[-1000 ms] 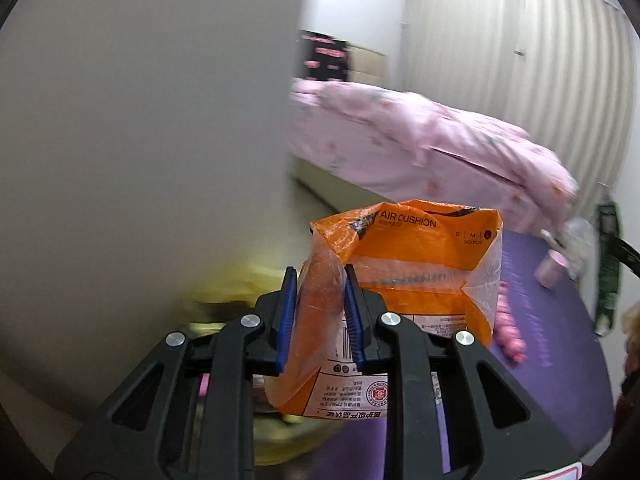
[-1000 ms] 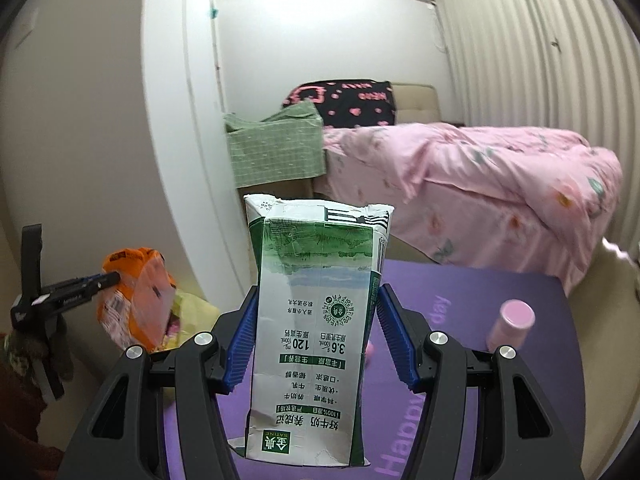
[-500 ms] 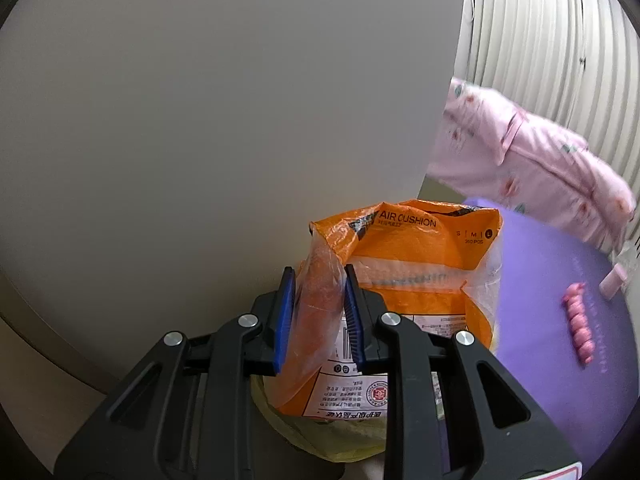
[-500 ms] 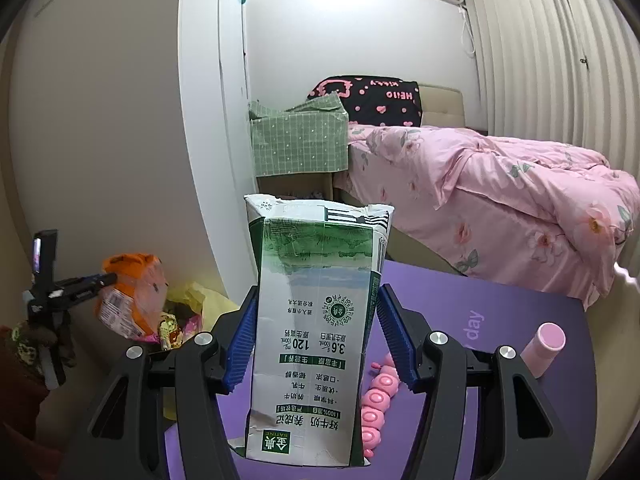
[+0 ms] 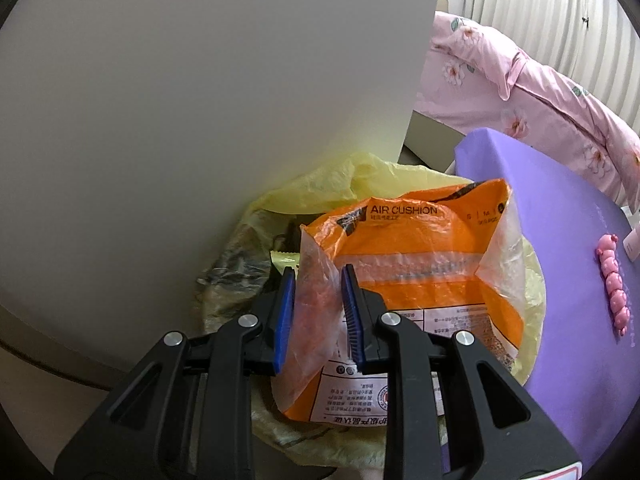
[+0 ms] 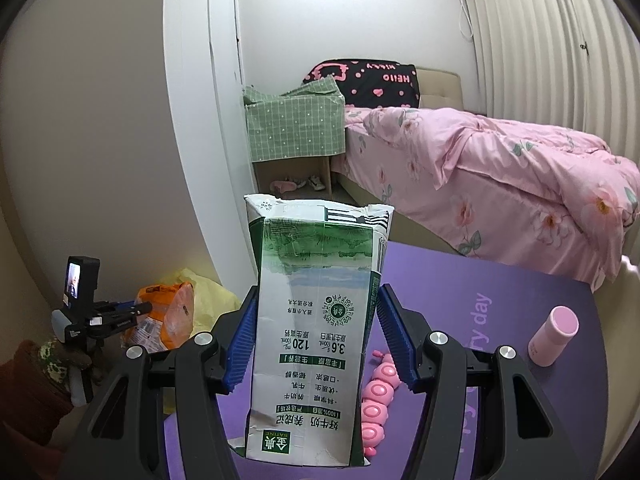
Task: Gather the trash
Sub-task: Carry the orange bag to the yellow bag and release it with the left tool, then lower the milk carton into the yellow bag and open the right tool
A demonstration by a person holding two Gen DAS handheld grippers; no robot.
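Lowered since the earlier frame, the left tool point(image 5: 318, 312) now hangs just above the yellow trash bag point(image 5: 320, 184), its narrow jaws pinching the clear edge of an orange plastic wrapper point(image 5: 420, 248). That wrapper looks light, limp and slippery, so a pinch on a gathered fold suits it. Right of the trash bag, over the purple mat point(image 6: 460, 280), the right tool point(image 6: 316, 344) clamps a milk carton point(image 6: 316, 308) by its flat sides; it seems empty, stiff but crushable.
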